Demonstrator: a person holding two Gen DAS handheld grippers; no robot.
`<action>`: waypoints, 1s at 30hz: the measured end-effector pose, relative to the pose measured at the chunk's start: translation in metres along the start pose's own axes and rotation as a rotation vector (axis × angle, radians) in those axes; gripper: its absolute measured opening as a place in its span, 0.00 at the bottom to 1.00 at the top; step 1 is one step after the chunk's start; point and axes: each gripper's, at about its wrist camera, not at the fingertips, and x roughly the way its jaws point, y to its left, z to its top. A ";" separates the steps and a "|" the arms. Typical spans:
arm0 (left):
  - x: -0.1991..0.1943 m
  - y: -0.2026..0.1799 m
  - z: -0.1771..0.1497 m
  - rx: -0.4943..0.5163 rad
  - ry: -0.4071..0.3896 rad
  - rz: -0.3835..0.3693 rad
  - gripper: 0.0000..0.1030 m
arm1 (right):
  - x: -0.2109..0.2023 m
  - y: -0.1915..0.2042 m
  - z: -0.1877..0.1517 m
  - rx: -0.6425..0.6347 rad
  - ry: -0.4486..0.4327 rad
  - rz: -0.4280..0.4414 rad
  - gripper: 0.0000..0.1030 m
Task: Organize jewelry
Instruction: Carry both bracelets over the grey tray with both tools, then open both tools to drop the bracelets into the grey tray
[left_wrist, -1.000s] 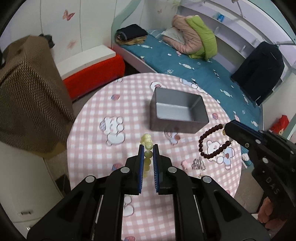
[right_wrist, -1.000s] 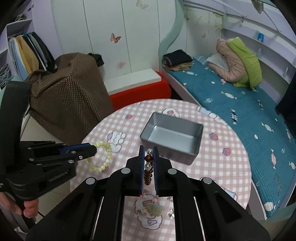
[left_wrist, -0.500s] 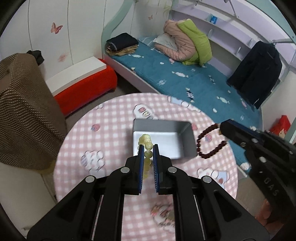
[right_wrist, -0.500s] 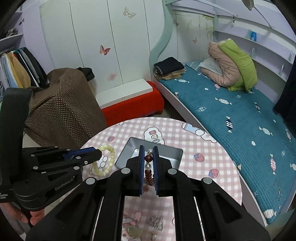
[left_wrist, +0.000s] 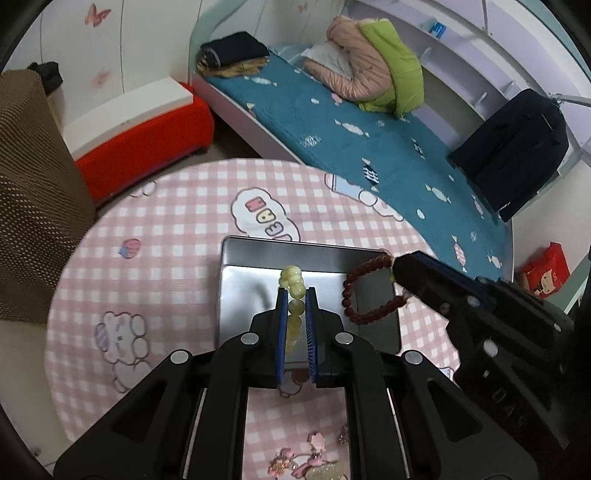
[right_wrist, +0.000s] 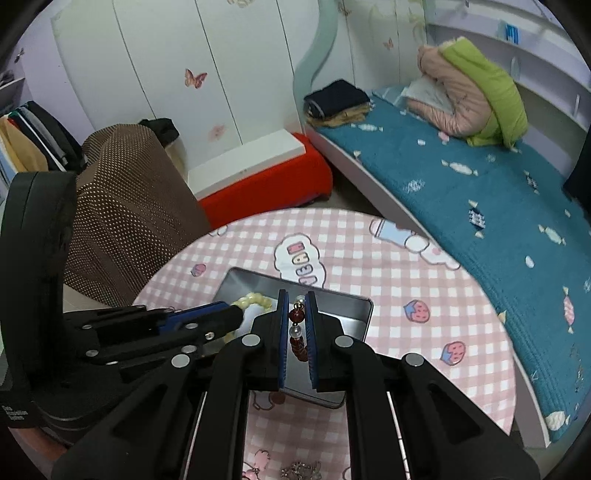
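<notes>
My left gripper (left_wrist: 296, 295) is shut on a pale yellow bead bracelet (left_wrist: 293, 286), which hangs over the open grey metal box (left_wrist: 243, 273). From the right edge of the left wrist view my right gripper (left_wrist: 400, 264) reaches in, holding a dark red bead bracelet (left_wrist: 365, 295) above the same box. In the right wrist view my right gripper (right_wrist: 297, 301) is shut on the dark red bead bracelet (right_wrist: 296, 317), above the grey metal box (right_wrist: 354, 317). My left gripper (right_wrist: 236, 314) enters there from the left with the yellow bracelet (right_wrist: 255, 298).
The box stands on a round table with a pink checked cloth (left_wrist: 177, 221). More small jewelry pieces (left_wrist: 310, 461) lie near the table's near edge. Beyond the table are a bed (left_wrist: 369, 147), a red bench (left_wrist: 140, 147) and a brown draped chair (right_wrist: 125, 206).
Both grippers have moved forward and down with their bracelets, from the near part of the table to above the box. Both stayed shut.
</notes>
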 end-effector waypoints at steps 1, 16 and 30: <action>0.005 0.001 0.000 0.000 0.007 -0.001 0.09 | 0.002 -0.001 -0.001 0.004 0.006 0.001 0.07; 0.014 0.011 -0.001 0.005 0.045 0.101 0.25 | 0.014 0.000 -0.001 0.013 0.041 0.027 0.08; -0.026 0.043 -0.019 -0.037 0.014 0.208 0.27 | 0.029 0.037 0.009 -0.040 0.077 0.213 0.08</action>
